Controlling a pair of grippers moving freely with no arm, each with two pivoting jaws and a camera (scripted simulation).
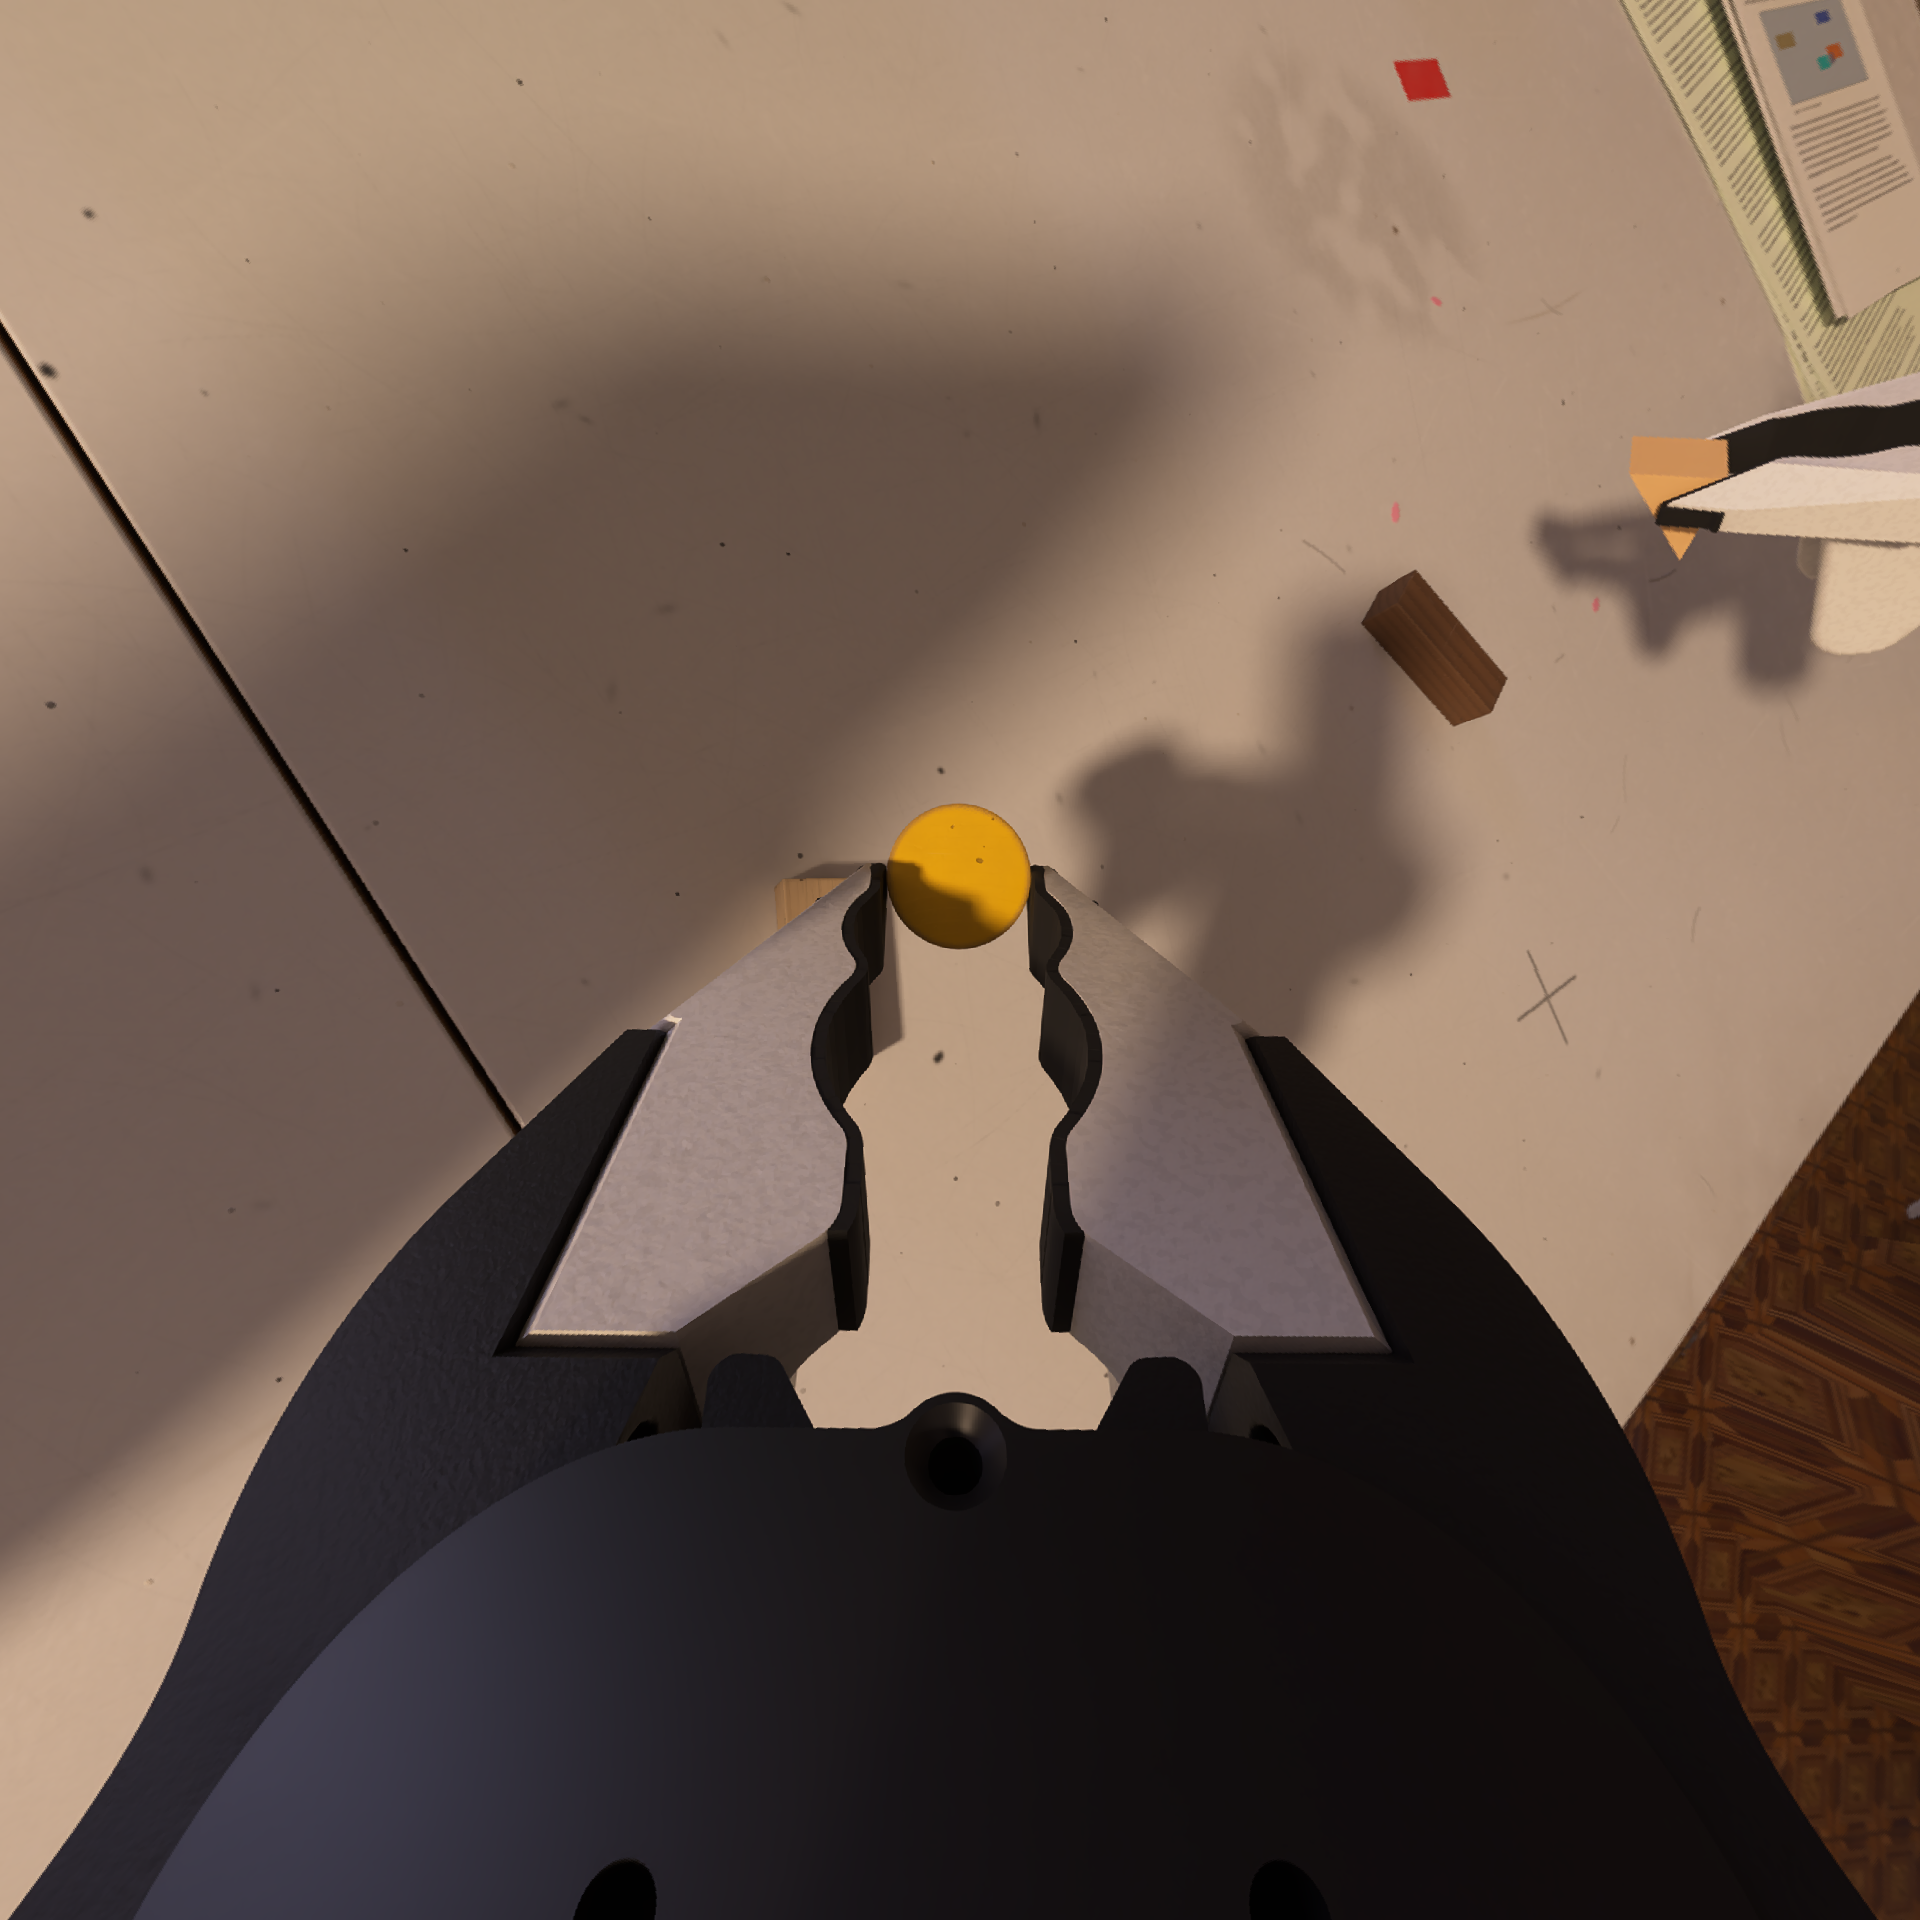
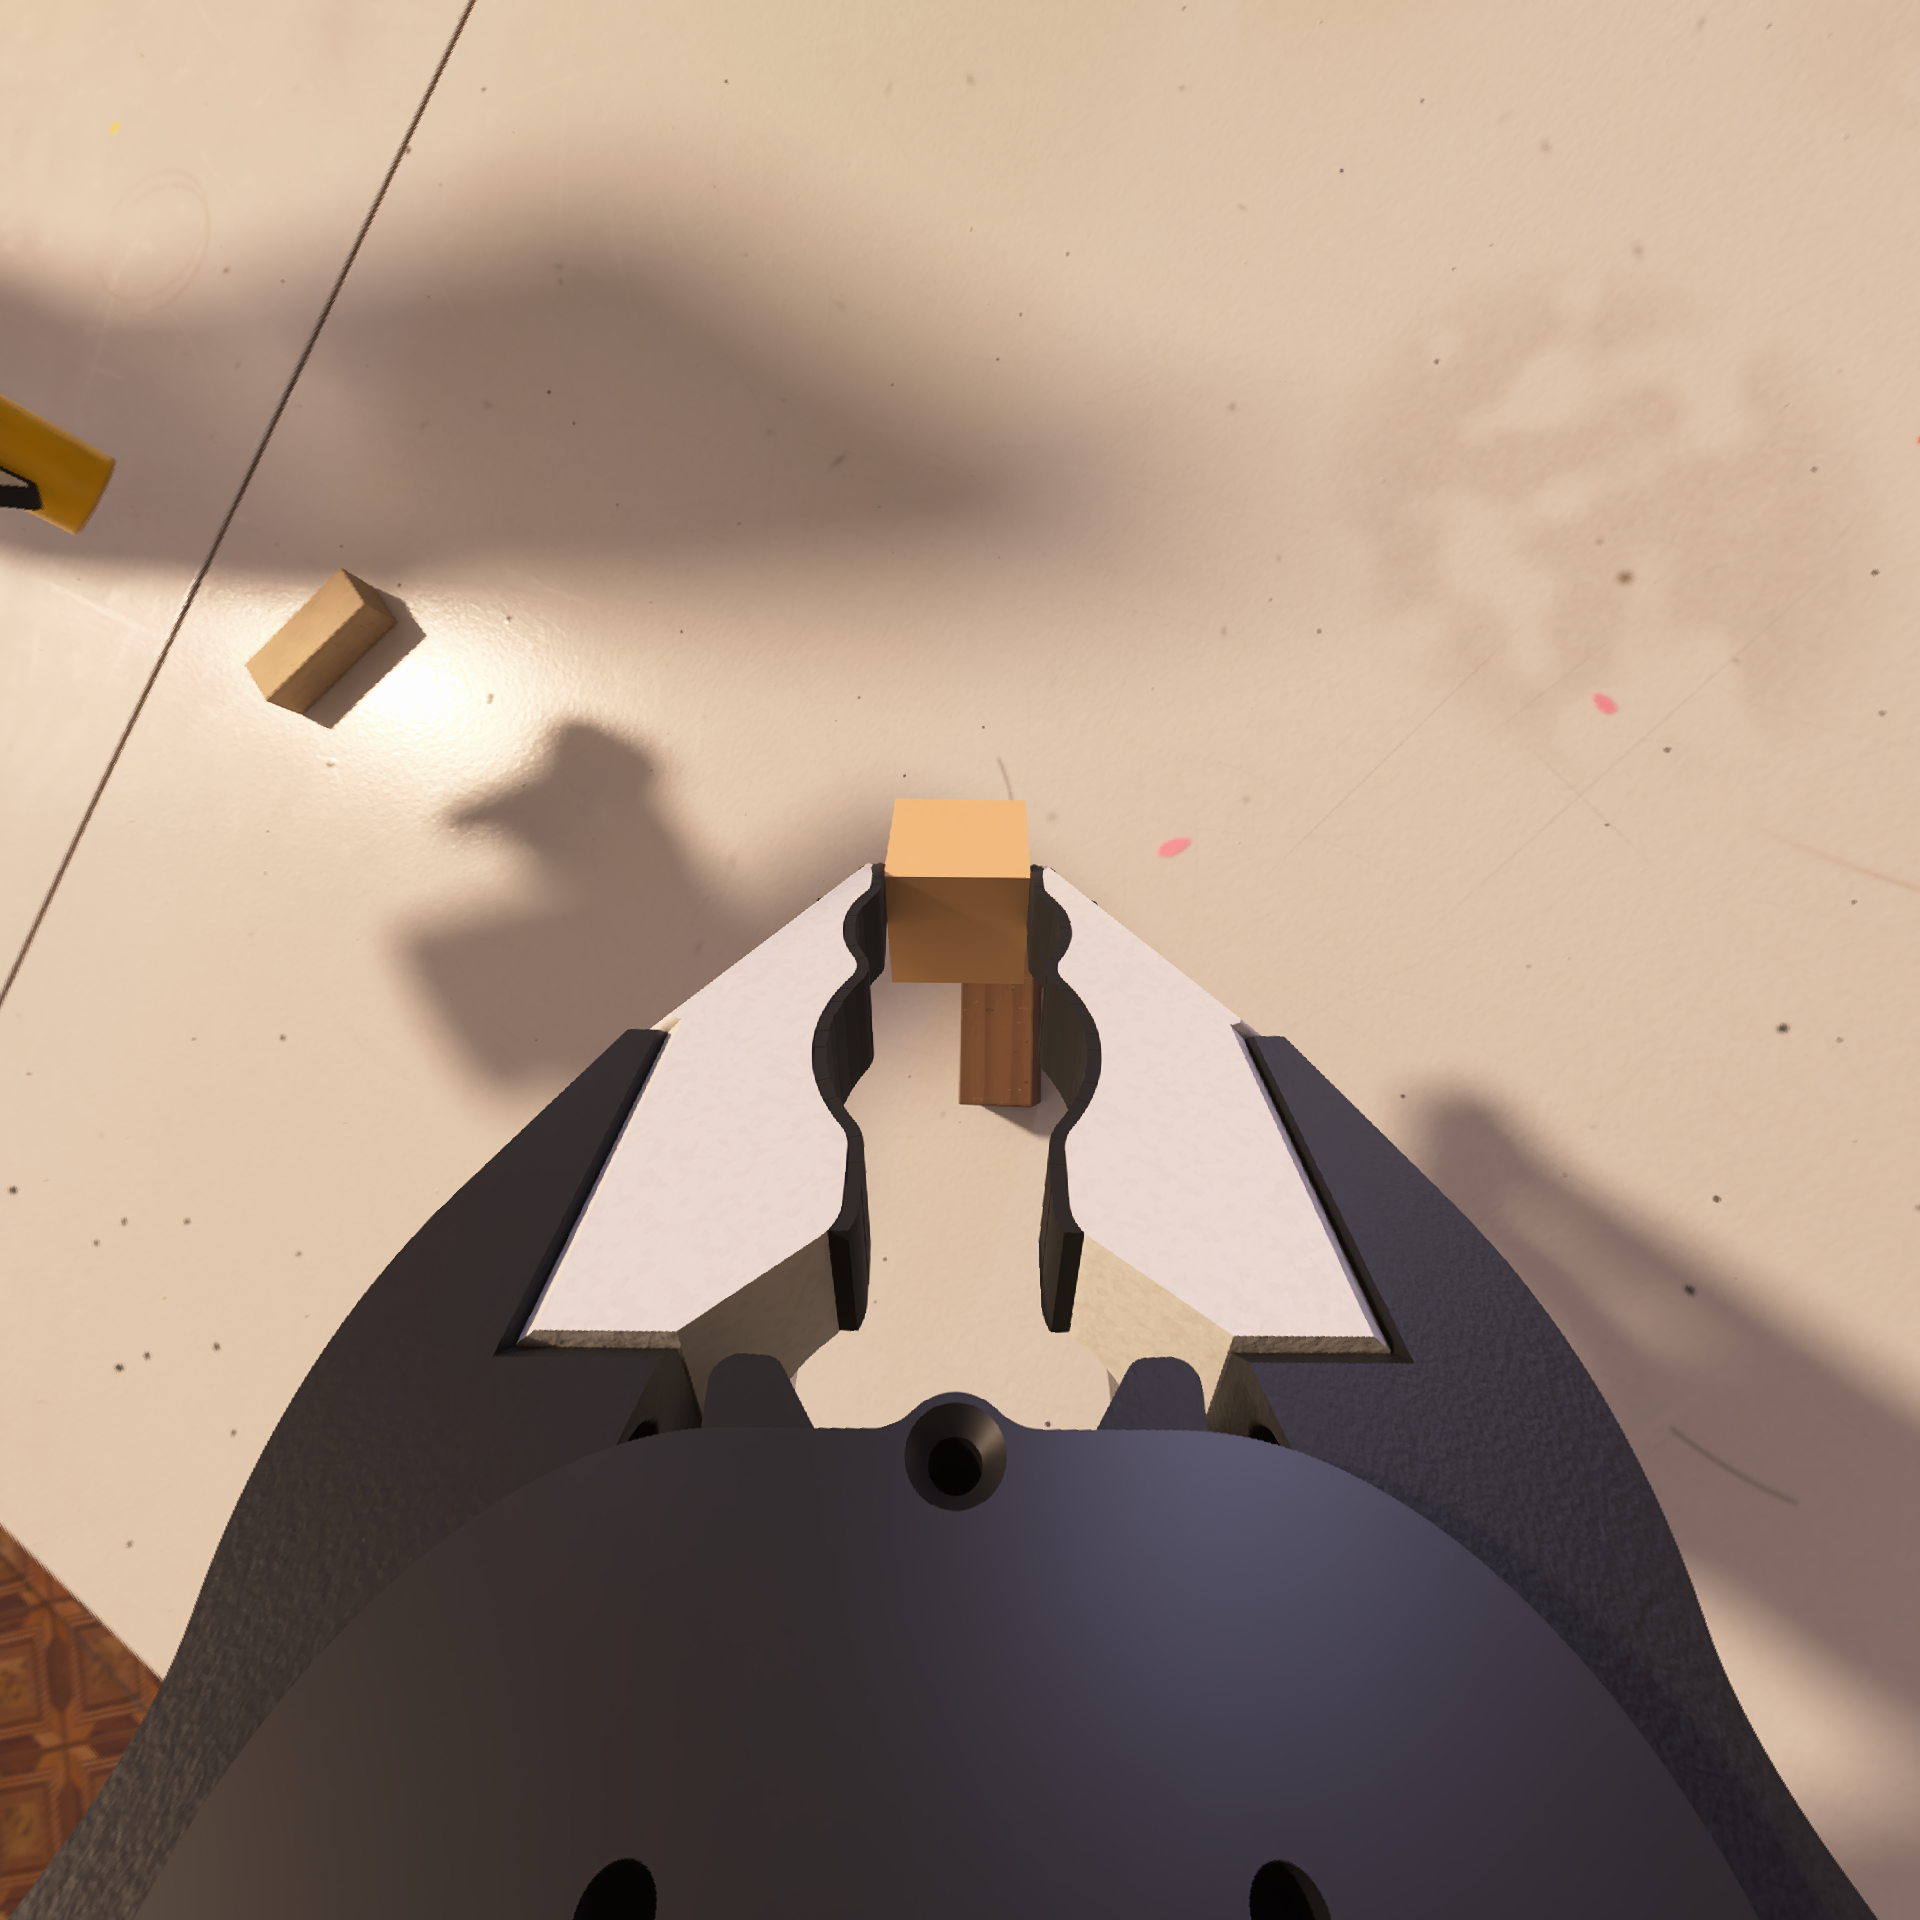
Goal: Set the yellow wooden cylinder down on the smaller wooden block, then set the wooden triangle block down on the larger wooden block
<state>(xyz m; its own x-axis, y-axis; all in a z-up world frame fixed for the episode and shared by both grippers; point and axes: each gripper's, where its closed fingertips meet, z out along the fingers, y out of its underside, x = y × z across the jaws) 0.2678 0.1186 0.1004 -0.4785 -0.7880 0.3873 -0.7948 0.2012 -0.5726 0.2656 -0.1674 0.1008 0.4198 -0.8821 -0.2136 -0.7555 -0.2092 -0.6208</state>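
Observation:
My left gripper (image 1: 956, 883) is shut on the yellow cylinder (image 1: 956, 873), seen end-on above the table. A pale wooden block (image 1: 803, 899) lies just beyond, mostly hidden behind the left finger. A longer dark brown block (image 1: 1434, 646) lies farther right. My right gripper (image 2: 956, 883) is shut on the orange triangle block (image 2: 956, 894) and holds it over the dark brown block (image 2: 1000, 1044), which shows between the fingers. The pale block (image 2: 332, 642) and the cylinder (image 2: 57, 473) show at the left. The right gripper (image 1: 1696, 483) also shows far right in the left wrist view.
Printed papers (image 1: 1829, 156) lie at the table's far right corner, with a small red square (image 1: 1421, 80) nearby. A dark seam (image 1: 260, 727) crosses the tabletop. The table edge drops to a patterned wooden floor (image 1: 1787, 1403), also seen at the lower left of the right wrist view (image 2: 52, 1662).

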